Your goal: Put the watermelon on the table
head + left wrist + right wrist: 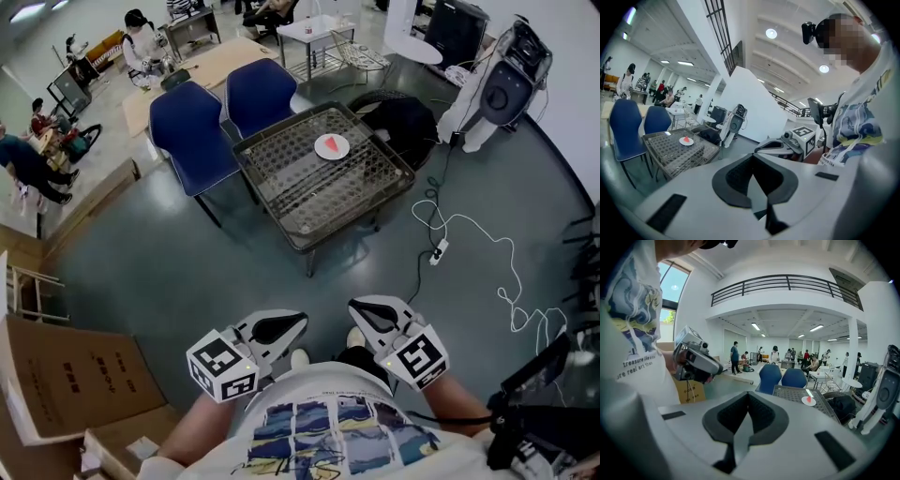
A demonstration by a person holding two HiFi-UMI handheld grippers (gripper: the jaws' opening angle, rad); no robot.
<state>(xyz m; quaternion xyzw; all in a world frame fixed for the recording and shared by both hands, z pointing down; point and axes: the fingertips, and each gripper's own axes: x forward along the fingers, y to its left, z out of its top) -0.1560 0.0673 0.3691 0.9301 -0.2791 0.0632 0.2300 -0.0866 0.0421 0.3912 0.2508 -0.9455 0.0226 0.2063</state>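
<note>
on mesh table, watermelon slice sits on plate; left tongs and right tongs clenched, empty.

Bright, even indoor light from ceiling lamps and a window; soft shadows, strong fisheye curvature, dark vignetted corners.

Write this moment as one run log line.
left gripper shut, empty | right gripper shut, empty | watermelon on plate on table

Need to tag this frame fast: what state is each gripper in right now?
Left white two-jaw gripper: closed, holding nothing.
Right white two-jaw gripper: closed, holding nothing.
</note>
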